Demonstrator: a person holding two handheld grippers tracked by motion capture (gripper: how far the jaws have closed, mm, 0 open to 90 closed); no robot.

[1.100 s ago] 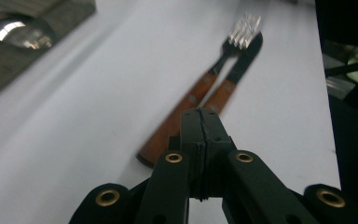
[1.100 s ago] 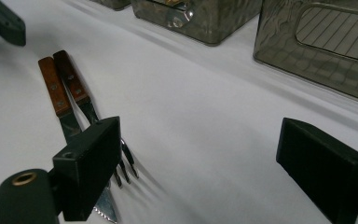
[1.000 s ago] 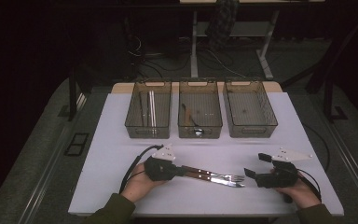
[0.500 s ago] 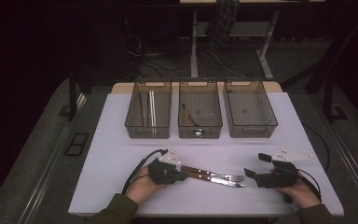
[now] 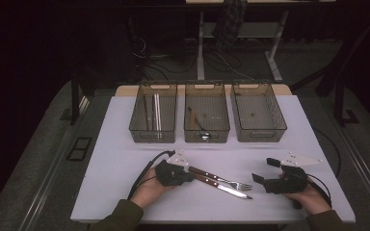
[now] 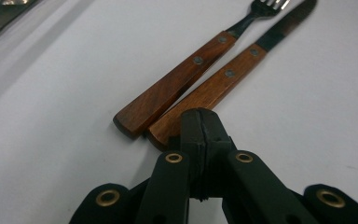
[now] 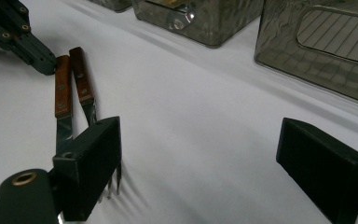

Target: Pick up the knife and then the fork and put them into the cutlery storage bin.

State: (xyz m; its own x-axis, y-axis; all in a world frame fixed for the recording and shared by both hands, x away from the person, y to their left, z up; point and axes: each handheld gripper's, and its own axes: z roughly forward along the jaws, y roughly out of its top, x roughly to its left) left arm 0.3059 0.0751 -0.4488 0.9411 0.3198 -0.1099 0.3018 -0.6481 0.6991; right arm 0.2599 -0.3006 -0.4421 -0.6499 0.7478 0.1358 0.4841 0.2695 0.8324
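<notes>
1. Two wood-handled pieces, a fork [image 5: 221, 179] and a knife [image 5: 224, 187], lie side by side on the white counter [image 5: 125, 159], near its front edge and between the two hands.
2. Their handles point toward the left gripper [image 5: 189, 174] and their metal ends toward the right gripper [image 5: 262, 171]; the handles lie just beside each other, with the fork on the far side of the knife.
3. In the left gripper view the left gripper's [image 6: 200, 122] jaws are pressed together with nothing between them, and their tip sits right at the butt end of the knife [image 6: 223, 79] handle; whether it touches the wood cannot be told.
4. The fork [image 6: 186, 70] in that view lies just to the left of the knife, its handle end a little short of the jaws.
5. In the right gripper view the right gripper's [image 7: 200, 168] jaws stand wide apart over bare counter; the fork [image 7: 81, 79] tines show just past the left-hand jaw and the knife [image 7: 63, 93] blade runs behind it.
6. Three clear bins stand in a row farther back: the left bin [image 5: 152, 118] holds long metal pieces, the middle bin [image 5: 206, 118] a spoon, and nothing can be made out in the right bin [image 5: 257, 113].
</notes>
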